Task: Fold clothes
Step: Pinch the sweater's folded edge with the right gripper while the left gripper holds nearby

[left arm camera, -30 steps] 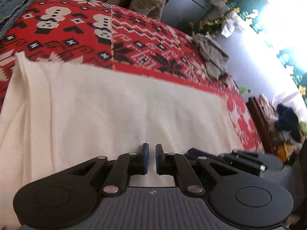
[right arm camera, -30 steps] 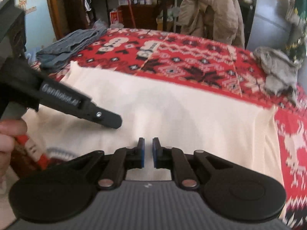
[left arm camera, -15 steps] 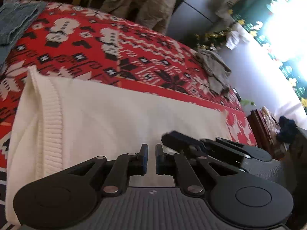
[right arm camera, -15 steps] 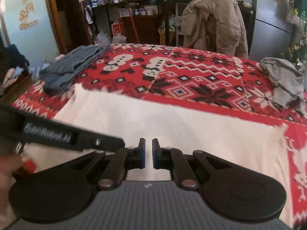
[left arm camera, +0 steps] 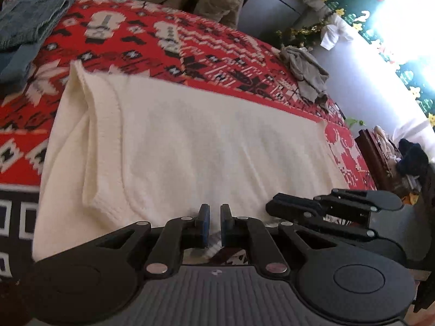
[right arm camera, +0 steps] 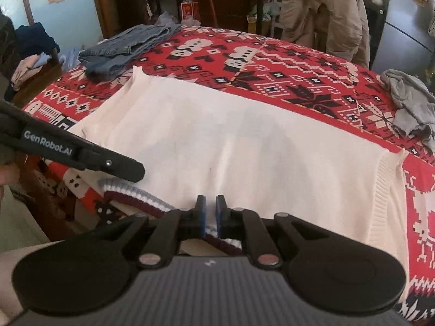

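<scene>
A white knit sweater [left arm camera: 204,135] [right arm camera: 244,141] lies spread flat on a red patterned tablecloth [left arm camera: 190,40] [right arm camera: 299,65]. Its near edge carries a maroon, white and blue striped band [right arm camera: 130,193]. My left gripper [left arm camera: 214,212] is shut on that near edge, with pale fabric between its blue pads. My right gripper [right arm camera: 210,203] is shut on the striped band, and creases in the knit run toward it. The two grippers sit close side by side. The right gripper [left arm camera: 274,203] shows in the left wrist view, and the left gripper [right arm camera: 136,168] in the right wrist view.
Folded jeans [left arm camera: 27,21] [right arm camera: 130,43] lie at the far left of the table. A crumpled grey garment [left arm camera: 307,73] [right arm camera: 407,100] sits at the far right. A beige jacket [right arm camera: 323,13] hangs on a chair behind. A pile of clothes [left arm camera: 407,157] sits beside the table.
Both grippers have drawn back toward the table's near edge, staying shut. More of the sweater's left ribbed edge shows, and the striped band has come into view at the right gripper.
</scene>
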